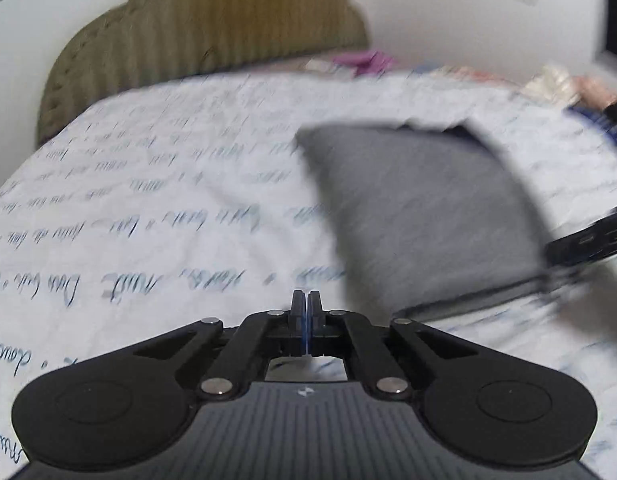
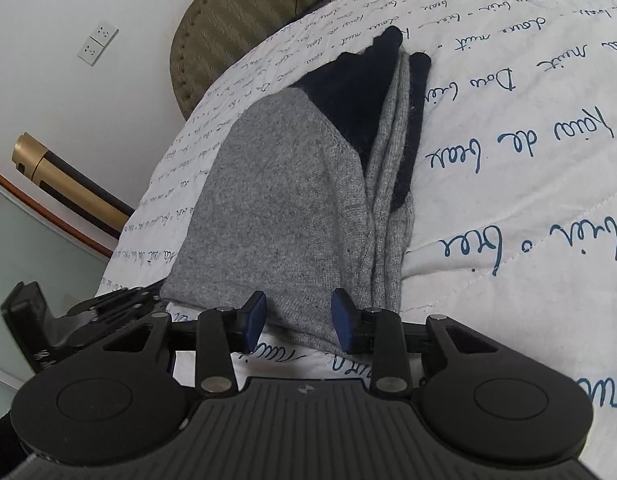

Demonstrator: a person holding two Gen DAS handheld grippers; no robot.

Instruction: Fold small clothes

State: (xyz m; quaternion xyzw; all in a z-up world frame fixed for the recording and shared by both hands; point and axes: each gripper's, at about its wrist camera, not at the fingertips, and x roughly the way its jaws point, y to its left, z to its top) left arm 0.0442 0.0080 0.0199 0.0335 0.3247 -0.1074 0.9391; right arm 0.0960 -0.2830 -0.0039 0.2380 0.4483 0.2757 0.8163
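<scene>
A small grey knit garment (image 2: 284, 200) with dark navy parts (image 2: 360, 92) lies folded on the white bed cover (image 2: 508, 200) printed with blue script. My right gripper (image 2: 300, 314) stands open over the garment's near edge, its blue pads (image 2: 255, 312) apart and not pressing the cloth. In the blurred left wrist view the same garment (image 1: 420, 216) lies ahead to the right. My left gripper (image 1: 307, 300) is shut with nothing seen between its pads, just left of the garment's near corner. The left gripper's body (image 2: 108, 304) shows beside that corner in the right wrist view.
An olive padded headboard (image 1: 196, 32) backs the bed, with wall sockets (image 2: 97, 43) beside it. A gold and black cylinder (image 2: 68, 176) stands off the bed's left side. Pink items (image 1: 364, 60) lie at the far end. A person's hand (image 1: 596, 92) rests at the far right.
</scene>
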